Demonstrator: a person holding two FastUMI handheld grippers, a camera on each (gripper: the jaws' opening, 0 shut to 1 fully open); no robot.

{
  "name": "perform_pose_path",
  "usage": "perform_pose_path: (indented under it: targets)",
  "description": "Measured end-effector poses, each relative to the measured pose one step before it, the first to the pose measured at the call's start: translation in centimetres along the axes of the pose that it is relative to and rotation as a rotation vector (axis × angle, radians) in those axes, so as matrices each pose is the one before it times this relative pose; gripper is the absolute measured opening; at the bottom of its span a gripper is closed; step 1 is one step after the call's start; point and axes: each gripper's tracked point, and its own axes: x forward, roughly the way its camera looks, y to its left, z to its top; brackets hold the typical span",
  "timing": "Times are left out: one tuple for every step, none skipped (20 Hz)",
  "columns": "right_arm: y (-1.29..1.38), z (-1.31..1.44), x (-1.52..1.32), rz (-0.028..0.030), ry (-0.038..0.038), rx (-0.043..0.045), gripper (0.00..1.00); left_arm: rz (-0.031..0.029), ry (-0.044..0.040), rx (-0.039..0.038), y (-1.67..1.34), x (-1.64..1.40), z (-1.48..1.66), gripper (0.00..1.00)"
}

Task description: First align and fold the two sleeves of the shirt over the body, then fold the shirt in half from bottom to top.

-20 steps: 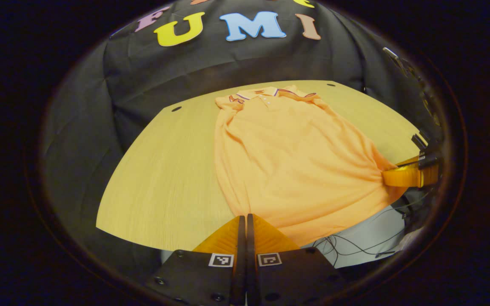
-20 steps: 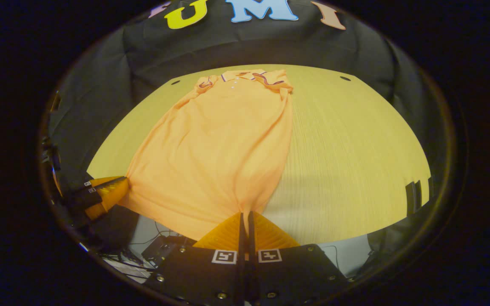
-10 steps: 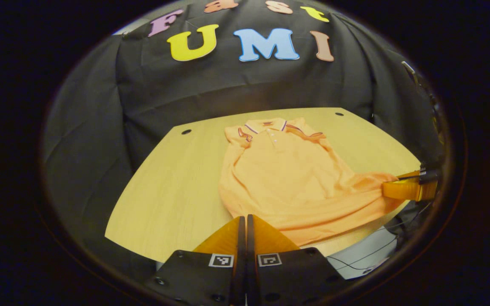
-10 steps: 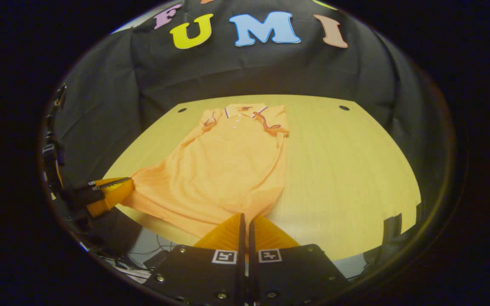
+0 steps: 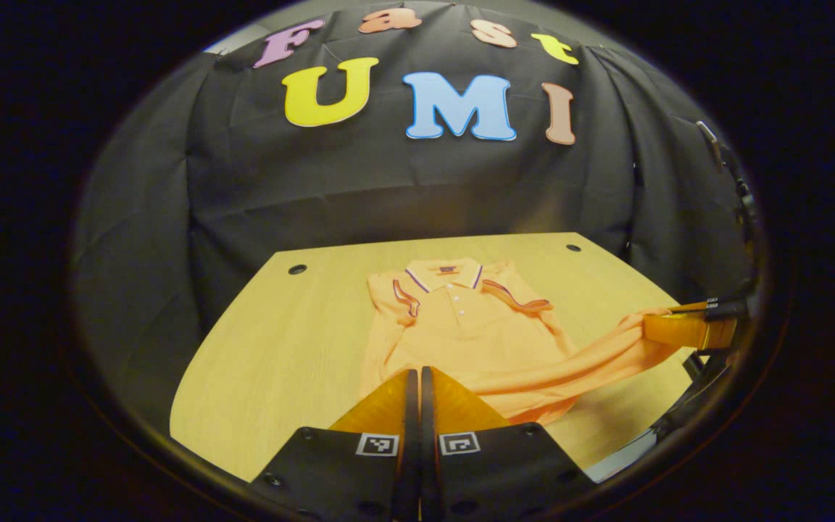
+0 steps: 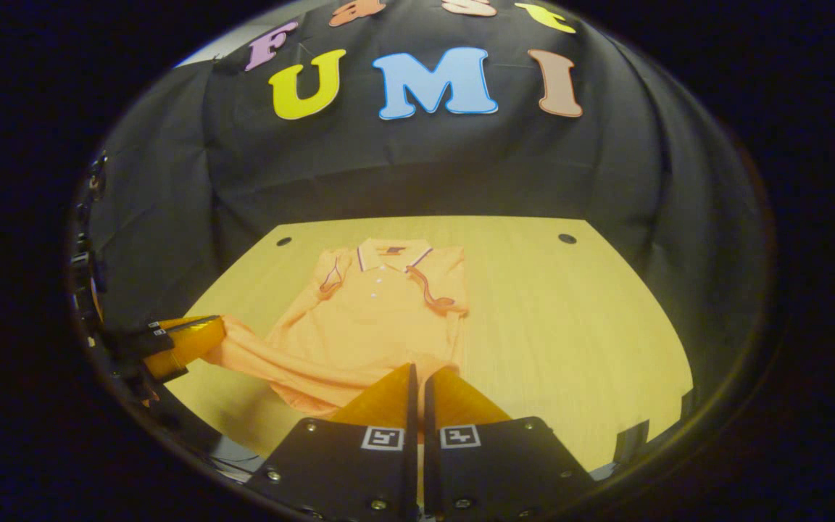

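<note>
Both grippers' fingers [image 5: 403, 395] pinch the shirt's [image 5: 461, 330] lifted hem.

No readable text on the shirt [image 5: 461, 326] (its collar label is too small).

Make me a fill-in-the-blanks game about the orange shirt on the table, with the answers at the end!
1. The shirt lies on a wooden ____.
2. The shirt's collar points toward the booth's black ____.
3. The left gripper and the right gripper each pinch a bottom ____ of the shirt.
4. Both sleeves lie folded over the shirt's ____.

Answers: table; wall; corner; body
</note>
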Motion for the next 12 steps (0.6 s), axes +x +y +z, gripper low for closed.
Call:
perform_pose_path:
  targets:
    - [-0.051,1.166,0.905,-0.00915,-0.00835,0.00140,0.04,-0.00888,-0.00126,-0.00725,0.273,1.305,0.828,0.06]
    - [-0.078,1.361,1.134,-0.01135,-0.00729,-0.00283,0.04,-0.01074,-0.00358,-0.00805,0.216,1.315,1.109,0.06]
    - [-0.014,0.971,0.861,-0.00786,-0.00292,-0.00374,0.04,-0.01055,-0.00382,-0.00770,0.261,1.317,1.071,0.06]
    - [-0.019,1.053,1.096,-0.00750,-0.00441,-0.00258,0.04,-0.00600,-0.00453,-0.00350,0.358,1.310,0.824,0.06]
    - [-0.049,1.062,0.983,-0.00718,-0.00295,-0.00404,0.04,-0.00719,-0.00133,-0.00190,0.359,1.385,0.862,0.06]
    - [-0.027,0.867,1.080,-0.00909,-0.00172,-0.00496,0.04,-0.00596,-0.00069,-0.00222,0.301,1.353,0.763,0.06]
    - [0.046,0.815,0.912,-0.00792,-0.00078,-0.00190,0.04,-0.00603,-0.00002,0.00062,0.317,1.207,0.767,0.06]
    - [0.143,0.708,0.959,-0.00594,0.00049,0.00117,0.04,-0.00528,0.00055,0.00350,0.311,1.227,0.722,0.06]
    - [0.048,0.790,0.765,-0.00875,-0.00120,0.00088,0.04,-0.00714,-0.00384,0.00112,0.304,1.069,0.734,0.06]
    - [0.059,0.770,0.804,-0.01230,-0.00477,-0.00225,0.04,-0.01165,-0.00282,0.00182,0.047,0.992,0.729,0.06]
    - [-0.031,0.656,0.783,-0.01544,-0.00182,-0.00489,0.04,-0.00797,-0.00110,0.00210,0.197,1.147,0.563,0.06]
    - [-0.094,0.460,0.815,-0.01478,0.00205,-0.00519,0.04,-0.01284,0.00020,0.00170,0.145,1.308,0.436,0.06]
